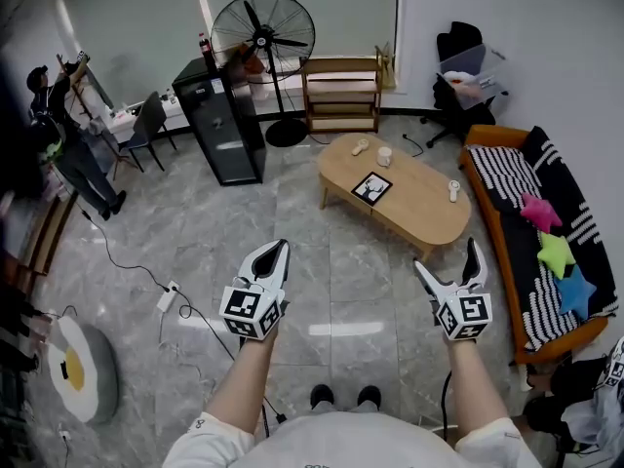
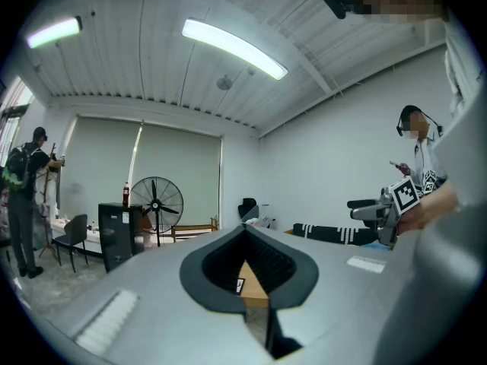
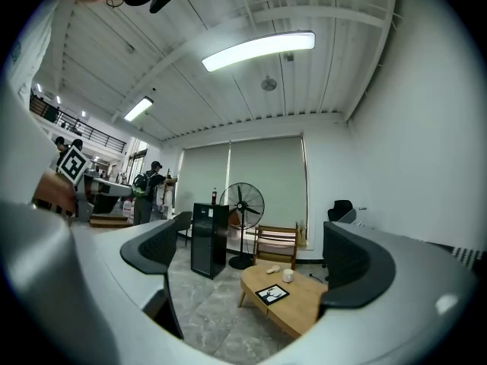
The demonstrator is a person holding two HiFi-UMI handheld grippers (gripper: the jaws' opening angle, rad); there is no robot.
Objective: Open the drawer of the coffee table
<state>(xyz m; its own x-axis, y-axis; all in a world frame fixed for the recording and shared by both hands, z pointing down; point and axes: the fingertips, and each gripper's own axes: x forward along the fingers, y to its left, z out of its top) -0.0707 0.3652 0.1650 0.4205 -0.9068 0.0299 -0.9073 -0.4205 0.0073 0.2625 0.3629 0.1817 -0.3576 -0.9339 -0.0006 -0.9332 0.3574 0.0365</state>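
Left tongs (image 1: 280, 249) level, closed, right tongs (image 1: 447, 256) spread

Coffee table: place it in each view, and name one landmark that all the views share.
Head view: coffee table, upper centre-right.
Left gripper view: a tan sliver, low centre, seen through the gap in the shut jaws.
Right gripper view: lower centre, between the open jaws.
Shared landmark: standing fan.

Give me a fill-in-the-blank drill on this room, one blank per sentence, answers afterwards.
The jaws of the left hand-held gripper are ____.
The jaws of the right hand-held gripper are ____.
The coffee table stands beside the orange ____.
The fan stands beside a ____ cabinet.
Missing words: shut; open; sofa; black.
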